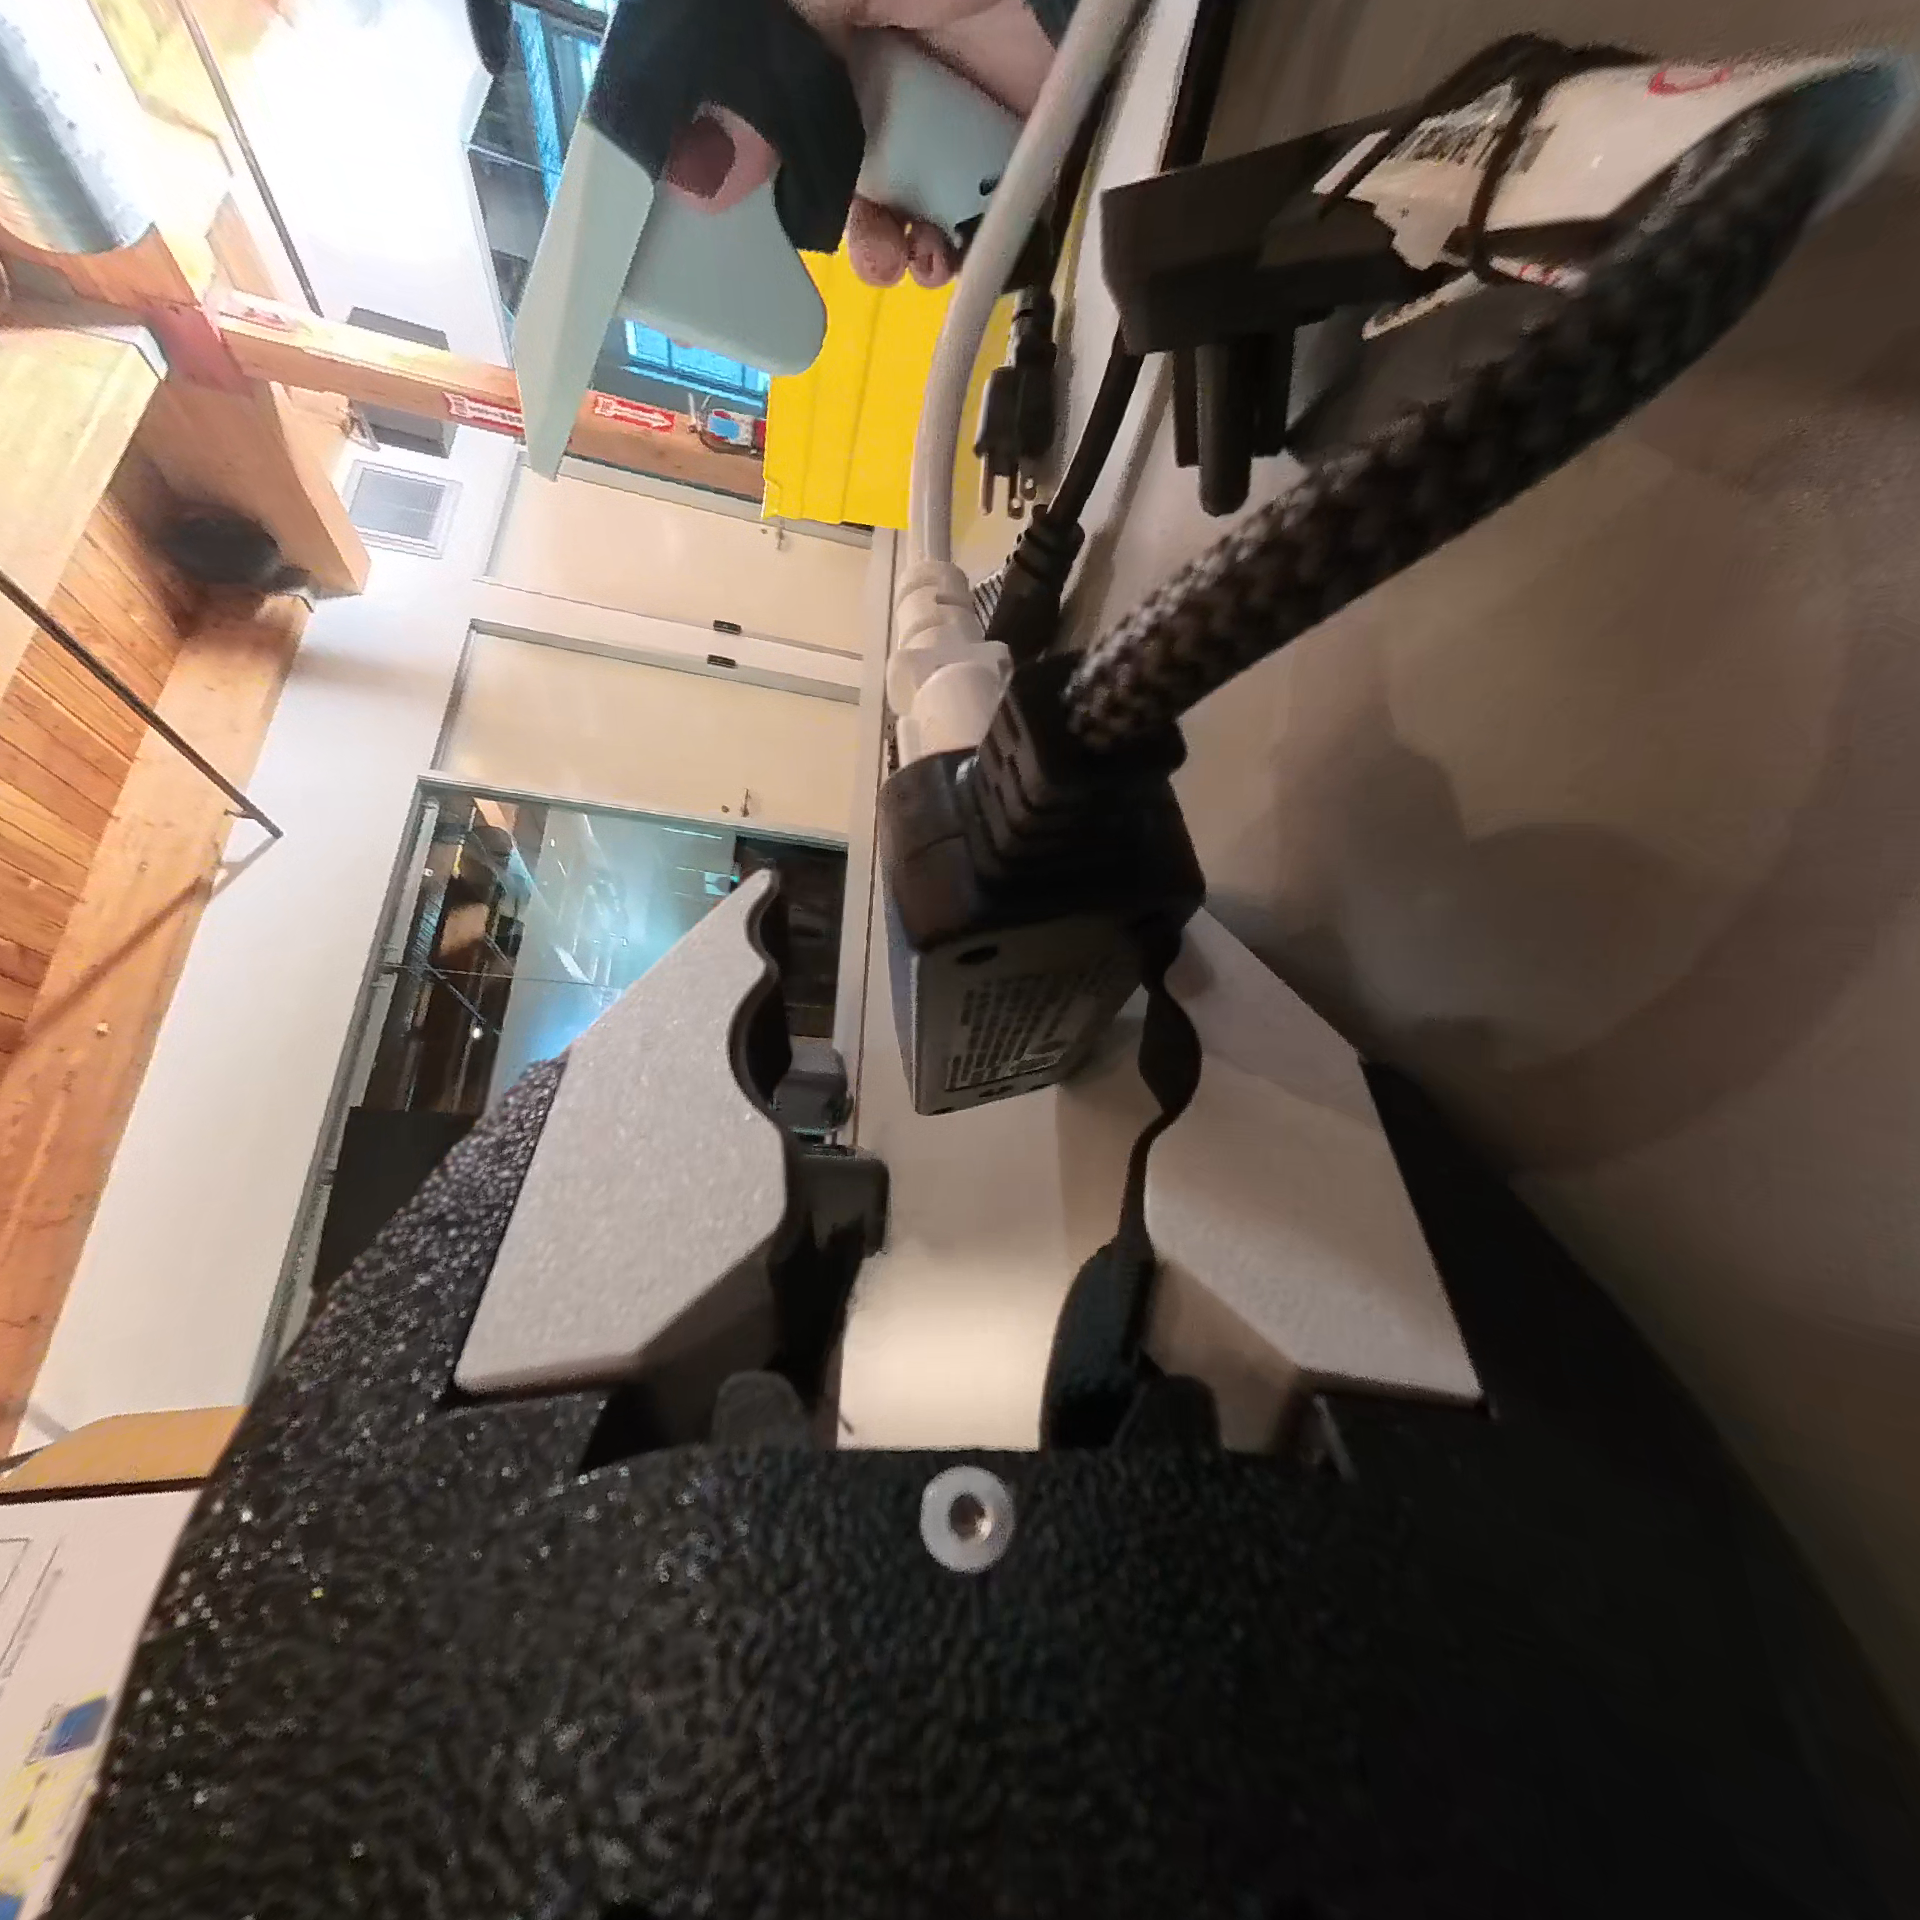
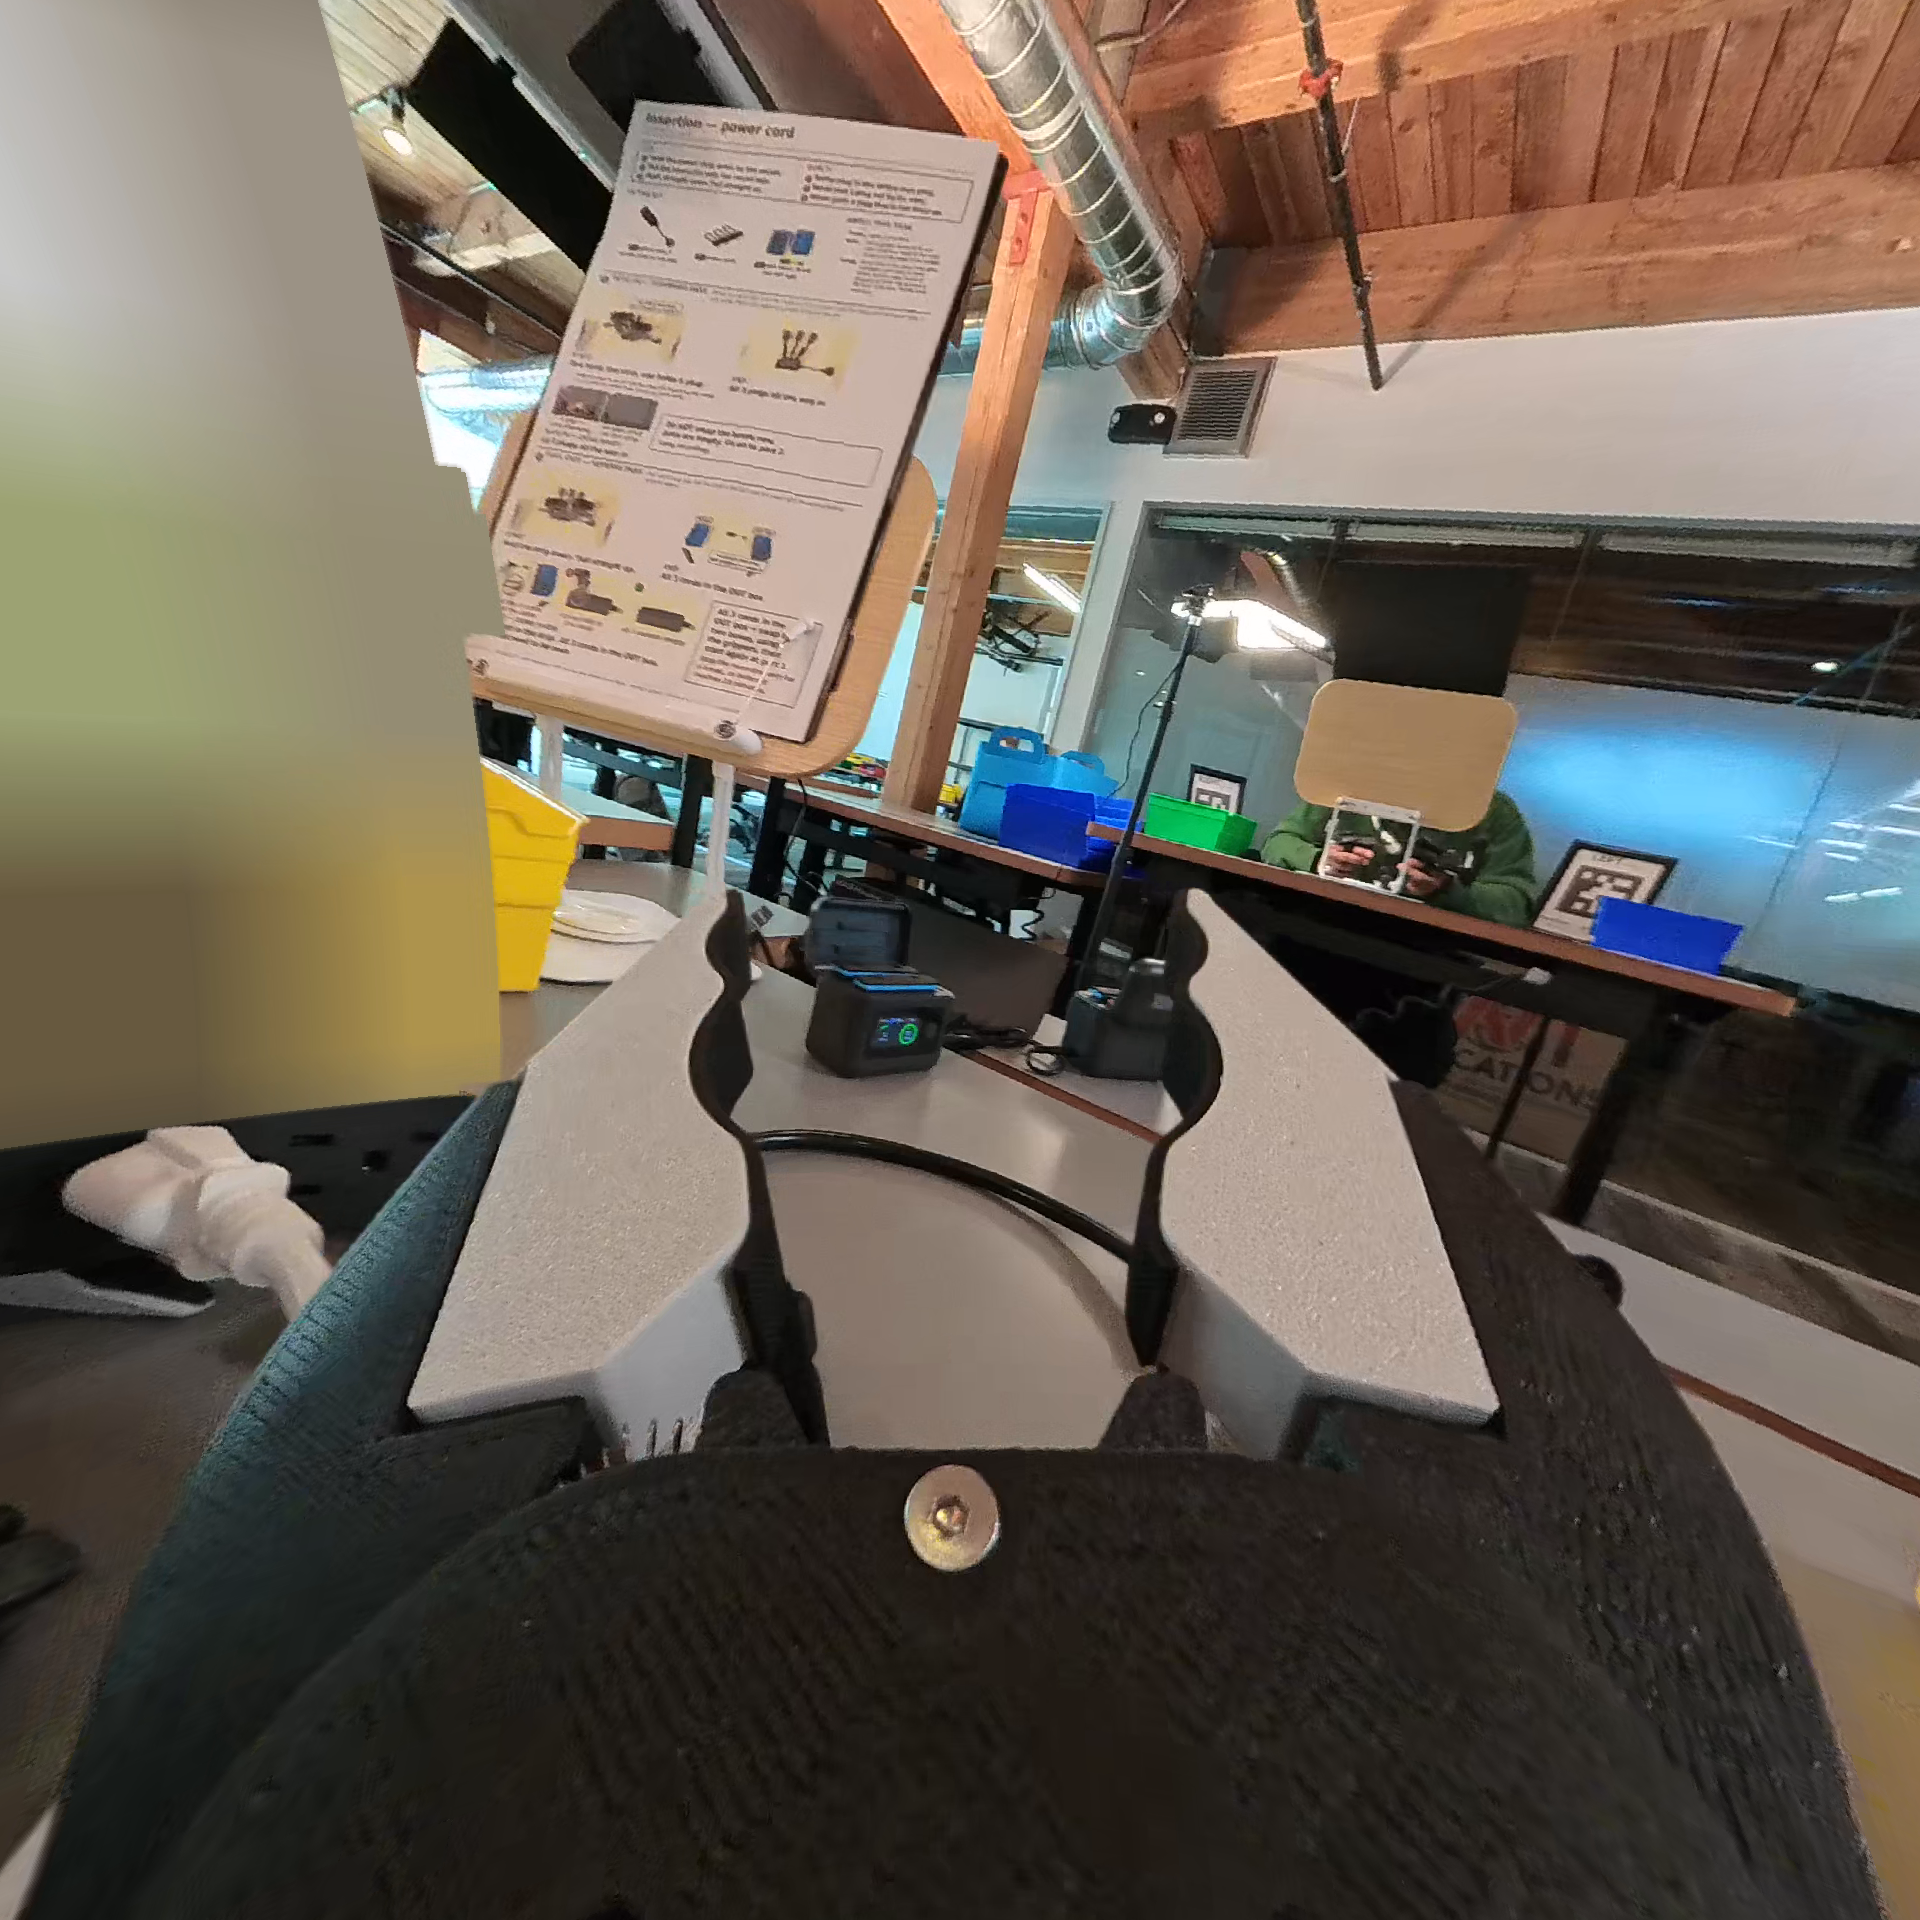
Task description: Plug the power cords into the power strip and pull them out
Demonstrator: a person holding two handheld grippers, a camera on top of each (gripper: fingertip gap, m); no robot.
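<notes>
In the left wrist view the picture is turned sideways, with the table on the right. The black power strip [image 1: 997, 997] lies end-on between my left gripper's fingers [image 1: 769, 935]. My left gripper [image 1: 971, 914] is open: the table-side finger touches the strip and the other stands off it. A white plug [image 1: 935, 665], a black plug on a braided cord [image 1: 1039, 758] and another black plug [image 1: 1039, 551] sit in the strip. A loose black plug [image 1: 1013, 416] lies beyond. My right gripper [image 2: 961, 925] is open and empty. The white plug [image 2: 197, 1195] and the strip [image 2: 343, 1143] are to its left.
A black cable [image 2: 935, 1164] loops on the table under my right gripper. An instruction sheet on a stand [image 2: 748, 416], a yellow bin [image 2: 525, 883] and black chargers [image 2: 873, 1018] stand behind. A black adapter with a tied cord [image 1: 1299, 249] lies past the strip. A gloved hand [image 1: 748, 135] shows farther off.
</notes>
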